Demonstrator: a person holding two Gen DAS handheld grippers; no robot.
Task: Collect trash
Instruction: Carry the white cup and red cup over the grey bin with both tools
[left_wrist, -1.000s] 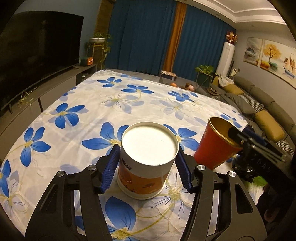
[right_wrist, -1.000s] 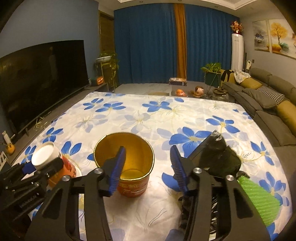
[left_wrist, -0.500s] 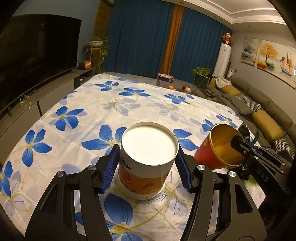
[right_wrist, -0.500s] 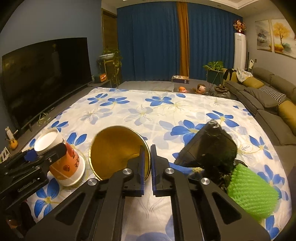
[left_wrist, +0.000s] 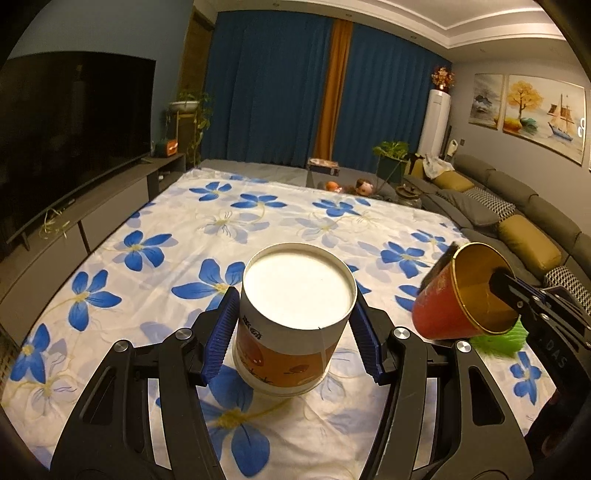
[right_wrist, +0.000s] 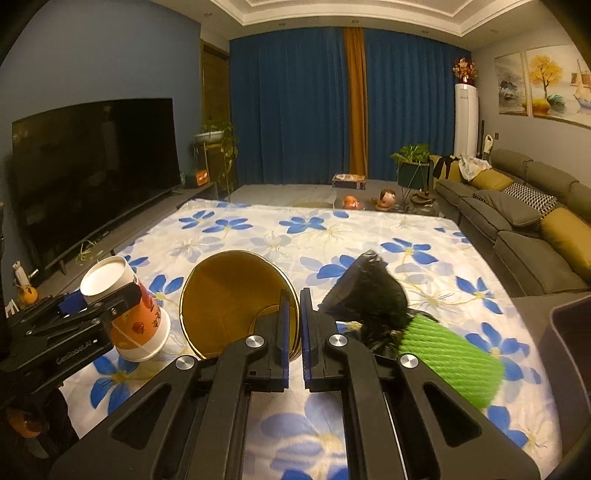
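Note:
An upside-down orange and white paper cup (left_wrist: 293, 321) stands on the flowered cloth (left_wrist: 221, 229). My left gripper (left_wrist: 293, 332) is shut on its sides. It also shows at the left of the right wrist view (right_wrist: 125, 306). My right gripper (right_wrist: 294, 332) is shut on the rim of a red cup with a gold inside (right_wrist: 232, 299) and holds it tipped on its side, off the cloth. In the left wrist view the red cup (left_wrist: 454, 299) hangs at the right.
A black plastic bag (right_wrist: 369, 295) and a green ridged foam piece (right_wrist: 447, 358) lie on the cloth right of the red cup. A TV (right_wrist: 92, 177) stands at left, a sofa (right_wrist: 535, 221) at right, blue curtains behind.
My right gripper closed on the red cup's rim, then tipped and lifted it. My left gripper stayed shut on the paper cup, which tilted slightly.

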